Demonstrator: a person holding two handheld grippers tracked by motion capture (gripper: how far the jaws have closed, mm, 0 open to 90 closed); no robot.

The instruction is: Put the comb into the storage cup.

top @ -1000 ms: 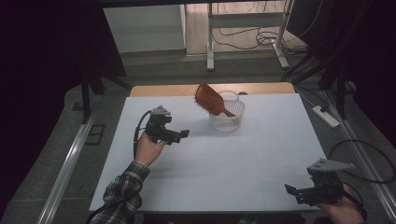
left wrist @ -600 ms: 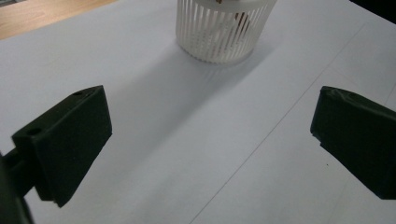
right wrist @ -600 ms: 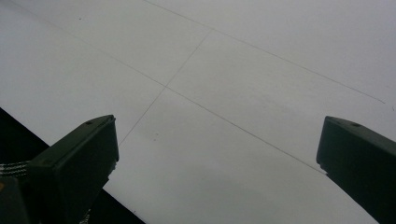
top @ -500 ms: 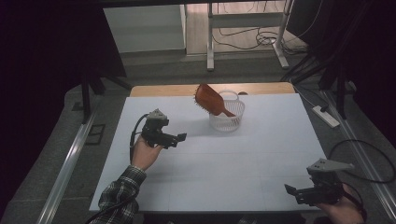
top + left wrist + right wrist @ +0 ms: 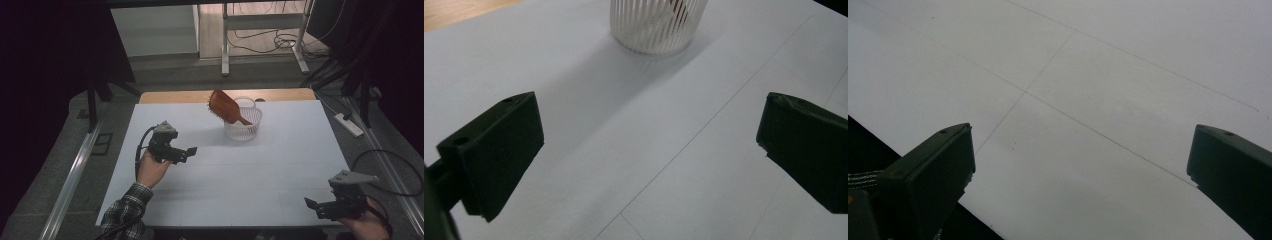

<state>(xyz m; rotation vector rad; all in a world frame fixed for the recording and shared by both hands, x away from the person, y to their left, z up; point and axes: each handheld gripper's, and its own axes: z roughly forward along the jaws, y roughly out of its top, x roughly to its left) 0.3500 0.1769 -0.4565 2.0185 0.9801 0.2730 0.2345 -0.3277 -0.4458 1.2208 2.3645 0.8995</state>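
Hovering left gripper aimed toward basket holding hairbrush, jaws wide, right gripper low, jaws wide

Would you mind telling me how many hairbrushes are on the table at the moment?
1. A reddish-brown paddle hairbrush stands tilted in the white slatted plastic basket near the far edge of the white table, handle down inside. The basket could hide something smaller.

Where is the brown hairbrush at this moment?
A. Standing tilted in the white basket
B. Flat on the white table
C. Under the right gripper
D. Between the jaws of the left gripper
A: the hairbrush leans in the white basket, its handle down inside; the left gripper is open and empty.
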